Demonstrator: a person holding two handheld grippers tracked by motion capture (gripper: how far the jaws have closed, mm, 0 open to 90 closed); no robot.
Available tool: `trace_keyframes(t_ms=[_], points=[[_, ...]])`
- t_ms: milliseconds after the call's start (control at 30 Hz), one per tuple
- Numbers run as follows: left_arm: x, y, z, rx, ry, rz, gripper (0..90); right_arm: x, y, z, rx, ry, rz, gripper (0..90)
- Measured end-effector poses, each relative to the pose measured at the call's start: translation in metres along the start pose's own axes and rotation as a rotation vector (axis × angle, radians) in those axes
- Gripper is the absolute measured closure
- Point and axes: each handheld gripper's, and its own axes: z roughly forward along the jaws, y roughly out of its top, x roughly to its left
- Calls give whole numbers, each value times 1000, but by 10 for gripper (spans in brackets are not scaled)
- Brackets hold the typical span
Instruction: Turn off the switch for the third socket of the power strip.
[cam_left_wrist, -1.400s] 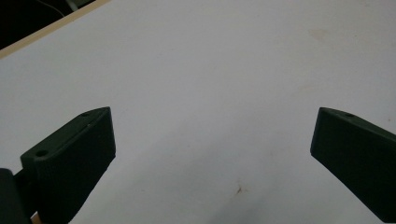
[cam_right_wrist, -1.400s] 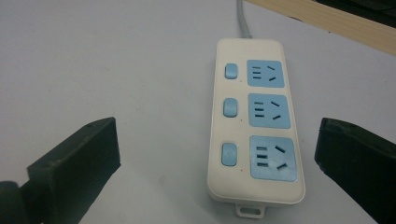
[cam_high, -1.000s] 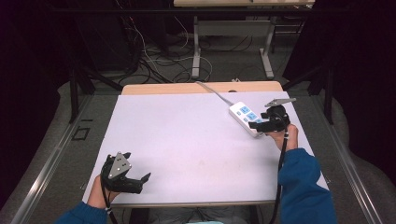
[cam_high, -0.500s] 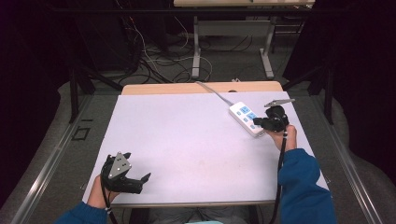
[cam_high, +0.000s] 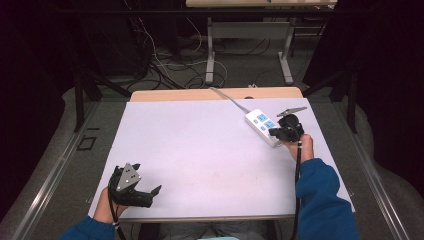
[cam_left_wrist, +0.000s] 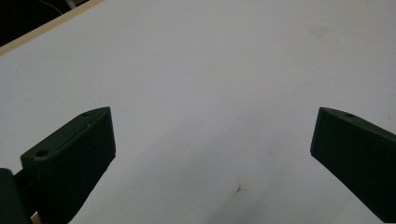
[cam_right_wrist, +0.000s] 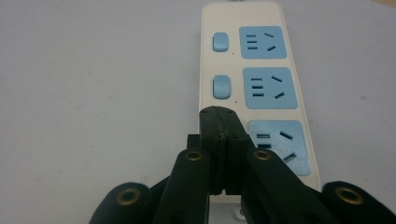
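Observation:
A white power strip (cam_high: 262, 126) with blue sockets lies at the table's far right, its grey cable running off the back edge. In the right gripper view the strip (cam_right_wrist: 247, 70) has three blue sockets and blue switches beside them. My right gripper (cam_right_wrist: 219, 114) is shut, jaws pressed together with nothing between them, its tip over the strip's nearest switch spot; in the high view it (cam_high: 274, 133) sits at the strip's near end. My left gripper (cam_high: 152, 195) rests open near the table's front left corner, jaws wide over bare tabletop (cam_left_wrist: 210, 93).
The white tabletop (cam_high: 200, 145) has a wooden strip along its back edge. Beyond the table are tangled floor cables (cam_high: 165, 65) and another table's metal legs (cam_high: 210, 50). Dark curtains stand on both sides.
My right gripper has edged slightly nearer and lower onto the near end of the power strip. The left gripper has stayed put.

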Motion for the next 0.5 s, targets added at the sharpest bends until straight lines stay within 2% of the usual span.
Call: trace_keyframes(t_ms=[200, 500], points=[[0, 0, -1, -4, 2, 2, 2, -1, -3, 5, 10, -30, -6, 900], [0, 0, -1, -3, 2, 1, 2, -2, -5, 10, 20, -37, 3, 900]])
